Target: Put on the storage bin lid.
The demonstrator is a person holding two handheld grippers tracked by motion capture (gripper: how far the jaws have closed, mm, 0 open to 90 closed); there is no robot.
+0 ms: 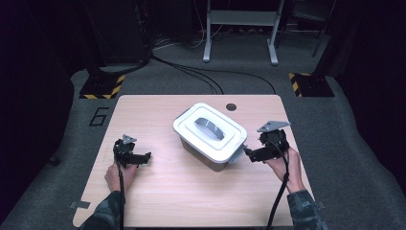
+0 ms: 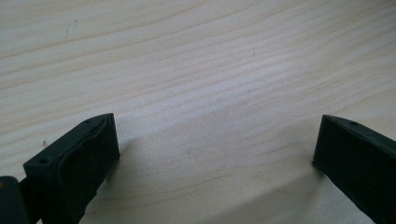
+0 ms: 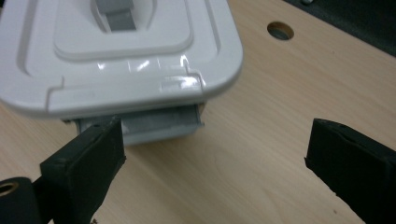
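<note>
right gripper (image 1: 247, 152) at the end of a lidded white box (image 1: 210, 135), jaws wide and empty.
high view: box mid-table (image 1: 158, 191), the gripper at its 4 o'clock corner; left gripper (image 1: 146, 156) at 8 o'clock, well apart. right gripper view adds a grey latch (image 3: 159, 123) under the lid rim, just past one jaw. left gripper view: jaws wide over bare wood.
</note>
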